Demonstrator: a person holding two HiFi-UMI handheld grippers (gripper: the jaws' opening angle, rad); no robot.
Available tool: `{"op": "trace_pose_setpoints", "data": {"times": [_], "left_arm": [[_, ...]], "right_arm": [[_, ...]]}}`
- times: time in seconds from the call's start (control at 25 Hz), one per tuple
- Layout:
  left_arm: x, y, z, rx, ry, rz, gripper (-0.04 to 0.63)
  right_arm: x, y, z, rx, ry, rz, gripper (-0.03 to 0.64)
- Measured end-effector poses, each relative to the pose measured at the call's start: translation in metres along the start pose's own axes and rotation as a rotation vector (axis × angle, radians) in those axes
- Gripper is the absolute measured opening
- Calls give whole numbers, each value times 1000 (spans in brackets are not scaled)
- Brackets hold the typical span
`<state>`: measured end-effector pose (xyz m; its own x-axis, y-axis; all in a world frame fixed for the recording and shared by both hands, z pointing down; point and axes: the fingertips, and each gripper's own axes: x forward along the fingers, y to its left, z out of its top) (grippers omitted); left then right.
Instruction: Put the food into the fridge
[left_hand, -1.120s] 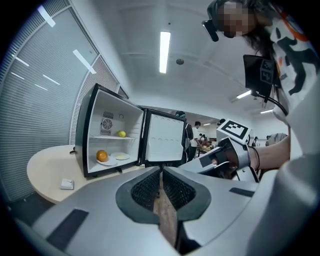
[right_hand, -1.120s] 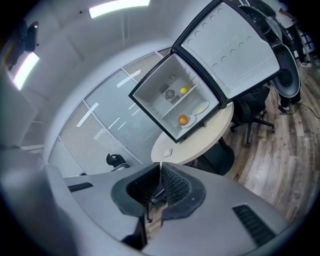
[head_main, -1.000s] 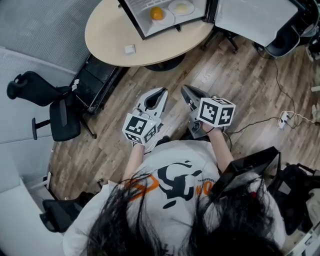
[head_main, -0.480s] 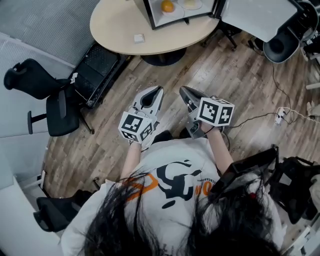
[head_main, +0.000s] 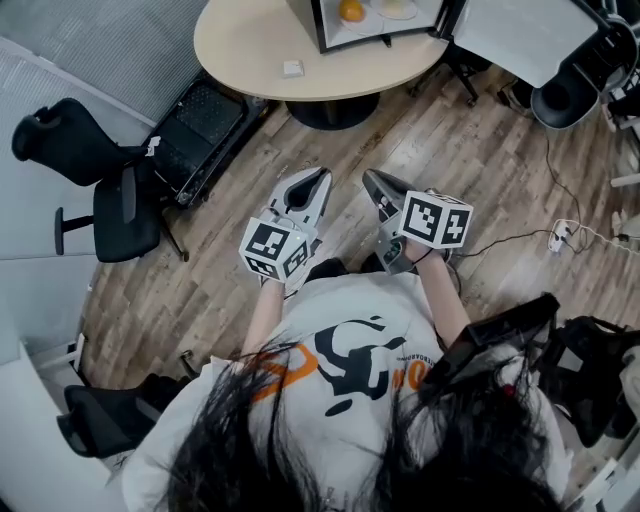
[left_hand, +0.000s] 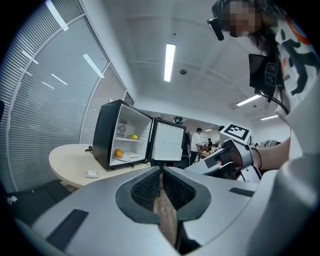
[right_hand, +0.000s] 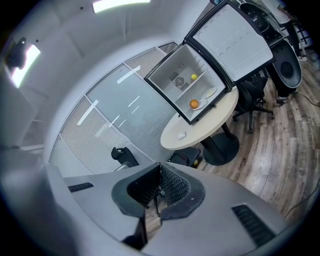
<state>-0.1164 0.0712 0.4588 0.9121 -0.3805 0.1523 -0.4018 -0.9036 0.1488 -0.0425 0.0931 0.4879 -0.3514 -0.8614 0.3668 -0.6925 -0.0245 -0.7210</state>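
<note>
A black mini fridge (left_hand: 106, 137) stands on the round beige table (head_main: 260, 50) with its door (left_hand: 168, 142) swung open. Inside it, an orange (left_hand: 118, 153) sits on a white plate on the lower shelf, and a yellow fruit (left_hand: 133, 136) lies on the shelf above. A second white plate (right_hand: 210, 93) rests beside the orange (right_hand: 193, 104). My left gripper (head_main: 318, 180) and right gripper (head_main: 371, 180) are held side by side in front of the person's chest, over the wooden floor and short of the table. Both are shut with nothing between the pads.
A small white object (head_main: 292, 68) lies on the table. A black office chair (head_main: 95, 195) and a black box (head_main: 200, 125) stand left of the table base (head_main: 335, 112). Cables and a power strip (head_main: 556, 240) lie on the floor at right. People stand far back (left_hand: 196, 142).
In the head view the table, fridge and chair have slid up and to the right. Both grippers keep their place in front of the chest and stay shut.
</note>
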Motion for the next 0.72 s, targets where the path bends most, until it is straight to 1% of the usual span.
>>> {"op": "trace_pose_setpoints", "data": {"times": [0.44, 0.72], "left_arm": [[-15, -2, -1, 13, 2, -3, 14], [-19, -8, -4, 22, 3, -19, 13]], "right_arm": [[1, 9, -13, -5, 2, 1, 18], [-2, 9, -20, -2, -3, -6, 17]]}}
